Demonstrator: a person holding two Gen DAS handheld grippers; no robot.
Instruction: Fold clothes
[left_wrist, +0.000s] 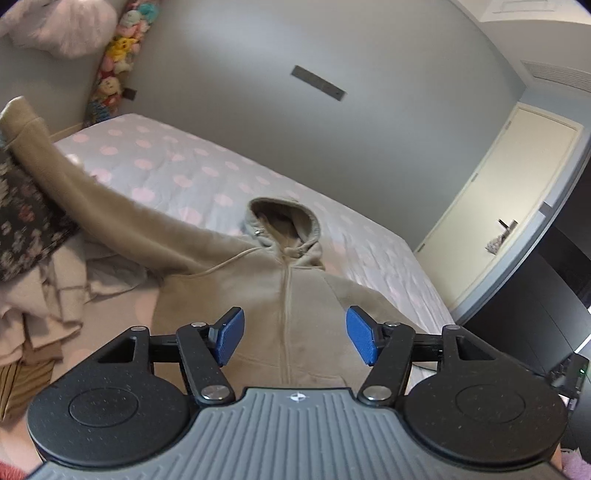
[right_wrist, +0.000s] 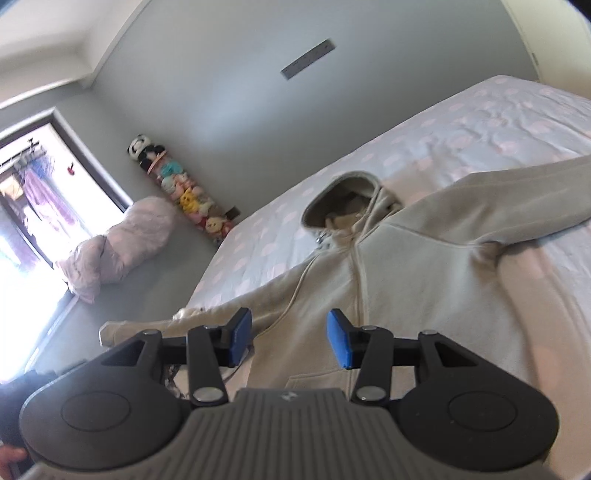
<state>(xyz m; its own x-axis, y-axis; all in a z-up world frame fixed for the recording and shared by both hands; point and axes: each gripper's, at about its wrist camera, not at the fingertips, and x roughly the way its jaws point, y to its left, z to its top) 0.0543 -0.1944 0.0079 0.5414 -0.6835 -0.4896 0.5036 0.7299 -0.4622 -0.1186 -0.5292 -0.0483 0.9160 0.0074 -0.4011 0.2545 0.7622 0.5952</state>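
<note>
A beige zip-up hoodie (left_wrist: 295, 306) lies face up on the bed (left_wrist: 177, 162), hood toward the wall and zipper closed. One sleeve stretches up to the left edge of the left wrist view, over a pile of clothes. My left gripper (left_wrist: 293, 338) hovers above the hoodie's chest, open, nothing between its blue pads (left_wrist: 231, 336). The right wrist view has the same hoodie (right_wrist: 406, 273) with both sleeves spread out. My right gripper (right_wrist: 290, 341) hangs over its lower front, open and empty.
The bed cover (right_wrist: 461, 122) is pale with pink dots. A heap of other clothes (left_wrist: 33, 266), one dark and floral, lies at the bed's left. Stuffed toys (right_wrist: 184, 192) line the wall corner beside a pink pillow (right_wrist: 122, 240). A door (left_wrist: 498, 206) stands to the right.
</note>
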